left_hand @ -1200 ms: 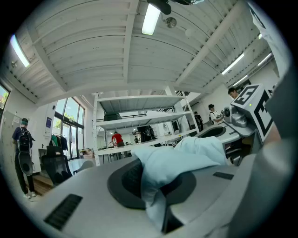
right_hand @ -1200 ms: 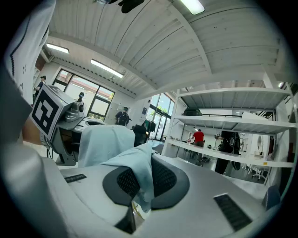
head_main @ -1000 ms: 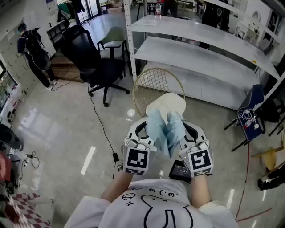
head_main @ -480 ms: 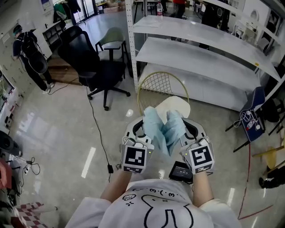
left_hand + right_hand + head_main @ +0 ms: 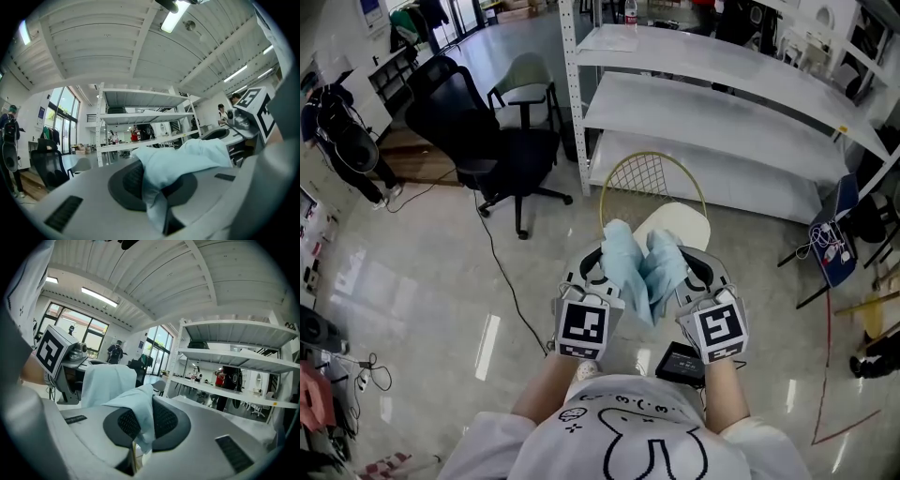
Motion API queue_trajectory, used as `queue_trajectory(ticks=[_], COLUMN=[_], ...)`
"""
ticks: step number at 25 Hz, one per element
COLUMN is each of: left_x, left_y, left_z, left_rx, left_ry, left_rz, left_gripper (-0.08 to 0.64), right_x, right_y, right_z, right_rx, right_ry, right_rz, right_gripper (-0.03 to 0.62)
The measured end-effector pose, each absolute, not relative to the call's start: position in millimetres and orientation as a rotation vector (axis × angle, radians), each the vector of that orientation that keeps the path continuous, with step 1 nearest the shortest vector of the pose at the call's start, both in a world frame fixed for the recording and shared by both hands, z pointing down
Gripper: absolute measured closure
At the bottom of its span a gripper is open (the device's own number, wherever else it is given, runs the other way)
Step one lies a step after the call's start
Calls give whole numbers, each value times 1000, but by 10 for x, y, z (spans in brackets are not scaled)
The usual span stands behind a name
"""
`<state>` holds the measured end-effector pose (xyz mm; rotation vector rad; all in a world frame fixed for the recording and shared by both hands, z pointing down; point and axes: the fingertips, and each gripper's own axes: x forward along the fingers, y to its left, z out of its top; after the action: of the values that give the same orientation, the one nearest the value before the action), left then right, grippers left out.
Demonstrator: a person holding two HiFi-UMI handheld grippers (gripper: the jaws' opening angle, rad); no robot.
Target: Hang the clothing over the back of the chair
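Note:
A light blue piece of clothing (image 5: 640, 272) hangs bunched between my two grippers in the head view, held up in front of my chest. My left gripper (image 5: 612, 274) is shut on its left part, the cloth (image 5: 180, 159) pinched between the dark pads (image 5: 126, 185). My right gripper (image 5: 671, 274) is shut on the right part, with cloth (image 5: 136, 411) draped over its pads (image 5: 166, 420). Just beyond the grippers stands the chair, with a round gold wire back (image 5: 652, 180) and a cream seat (image 5: 682, 225). The seat is partly hidden by the clothing.
A black office chair (image 5: 473, 127) stands at the left, with a grey chair (image 5: 523, 82) behind it. White shelving (image 5: 722, 103) runs behind the wire chair. A black device (image 5: 680, 361) lies on the floor by my feet. A blue folding chair (image 5: 832, 246) is at the right.
Both grippers have moved level with the clothing, still side by side and shut on it. The room has shifted in the head view; the wire chair stays just ahead.

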<state>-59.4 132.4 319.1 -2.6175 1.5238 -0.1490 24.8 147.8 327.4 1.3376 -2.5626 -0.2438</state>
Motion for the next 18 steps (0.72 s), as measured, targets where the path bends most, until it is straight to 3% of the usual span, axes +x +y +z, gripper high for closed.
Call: queue_trajectory(ticks=[9,18], left_x=[-1111,-1271], left_y=[958,589], left_z=[3211,3382], left_rx=[-2692,-2731], left_ry=[1441,1468], left_rz=[-152,-163], left_gripper=[512,512], right_x=[-220,-241], right_y=[1159,886], right_z=[3289,3476], right_rx=[1456,1465], right_ry=[-2492,-2456], right_rz=[-216,-167], right_gripper=[557,557])
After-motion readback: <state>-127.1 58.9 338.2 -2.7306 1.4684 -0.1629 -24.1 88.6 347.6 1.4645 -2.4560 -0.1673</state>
